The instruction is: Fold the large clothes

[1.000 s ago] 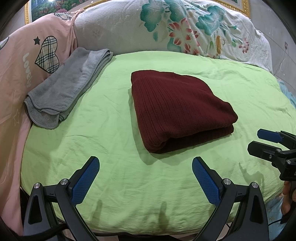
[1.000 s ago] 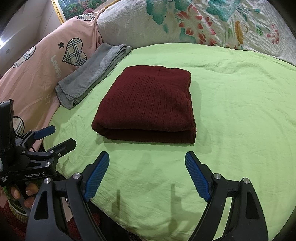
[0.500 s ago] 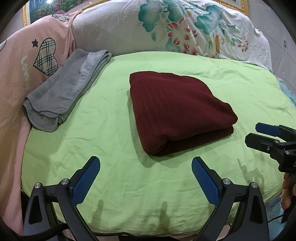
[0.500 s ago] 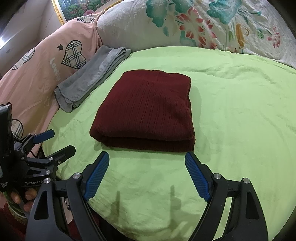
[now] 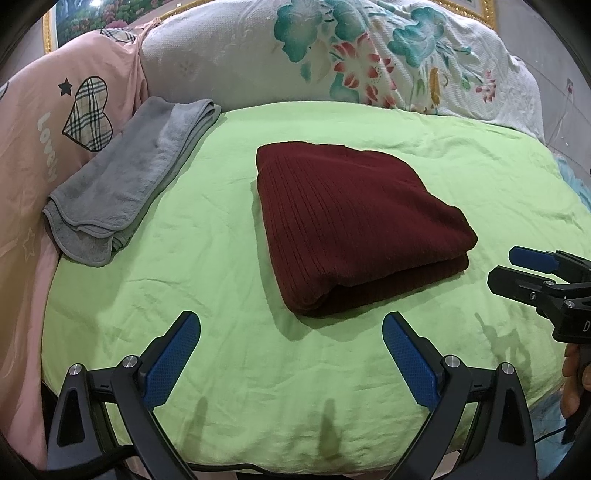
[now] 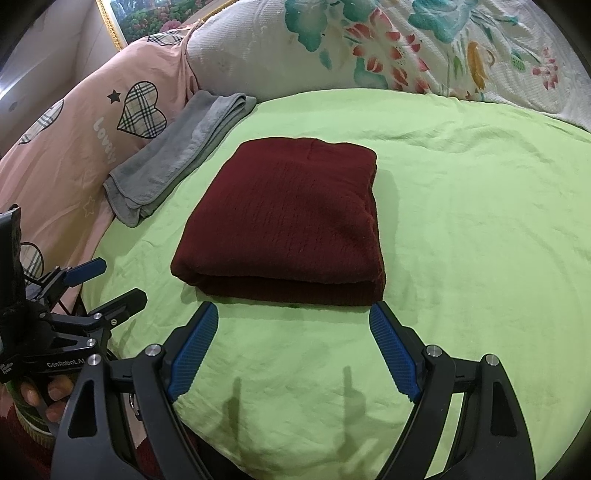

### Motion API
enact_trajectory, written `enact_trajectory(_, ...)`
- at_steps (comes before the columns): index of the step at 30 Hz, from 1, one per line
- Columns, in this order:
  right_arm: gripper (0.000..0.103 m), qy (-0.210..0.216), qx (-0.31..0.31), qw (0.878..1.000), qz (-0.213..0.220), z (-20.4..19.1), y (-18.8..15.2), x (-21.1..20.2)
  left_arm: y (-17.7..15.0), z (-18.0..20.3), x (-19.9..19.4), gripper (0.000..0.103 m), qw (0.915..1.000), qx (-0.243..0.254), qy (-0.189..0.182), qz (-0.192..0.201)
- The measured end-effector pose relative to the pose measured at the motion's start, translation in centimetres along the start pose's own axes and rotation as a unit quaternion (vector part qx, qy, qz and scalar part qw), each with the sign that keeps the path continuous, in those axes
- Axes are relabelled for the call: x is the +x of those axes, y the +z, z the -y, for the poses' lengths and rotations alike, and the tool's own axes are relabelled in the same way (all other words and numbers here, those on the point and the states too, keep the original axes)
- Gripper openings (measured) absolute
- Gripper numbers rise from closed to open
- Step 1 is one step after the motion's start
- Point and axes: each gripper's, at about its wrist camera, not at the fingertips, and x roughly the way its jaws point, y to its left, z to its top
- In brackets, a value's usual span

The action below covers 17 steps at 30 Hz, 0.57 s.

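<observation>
The left gripper [image 5: 291, 354] hangs with its blue pads spread wide and nothing between them, low over the near edge of the green sheet [image 5: 221, 258]; the right gripper [image 6: 295, 343] is spread just as wide and equally empty, its pad tips close to the folded front edge of the maroon sweater [image 6: 288, 218] but apart from it. Each camera catches the other tool: the left wrist view shows the right gripper [image 5: 517, 273] coming in from the right border with part of the holding hand below it, while the right wrist view shows the left gripper [image 6: 107, 284] at the left border, a maker's label on its body and fingertips [image 6: 59, 387] curled around the handle. Beyond the grippers the sweater [image 5: 354, 229] lies folded into a thick rectangle near the middle of the sheet, flat and untouched; the left view shows its doubled layers at the near right corner, the right view its long front fold. Further back on the left a folded grey towel [image 5: 125, 181] straddles the sheet's edge and a pink quilt [image 5: 48, 110] printed with plaid hearts. Farthest off, a white floral pillow [image 5: 369, 62] lies across the head of the bed, and the right view alone shows a gold picture frame [image 6: 110, 26] beside a pale wall.
</observation>
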Motion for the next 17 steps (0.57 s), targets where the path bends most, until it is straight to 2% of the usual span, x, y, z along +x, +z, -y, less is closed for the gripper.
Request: enact_trajectory(17, 0.084, 0.001, 0.011, 1.000, 0.000, 1.2, 1.4, 1.7, 1.6, -0.3, 1.2, 0.100, 1.0000, -0.007, -0.001, 0.004)
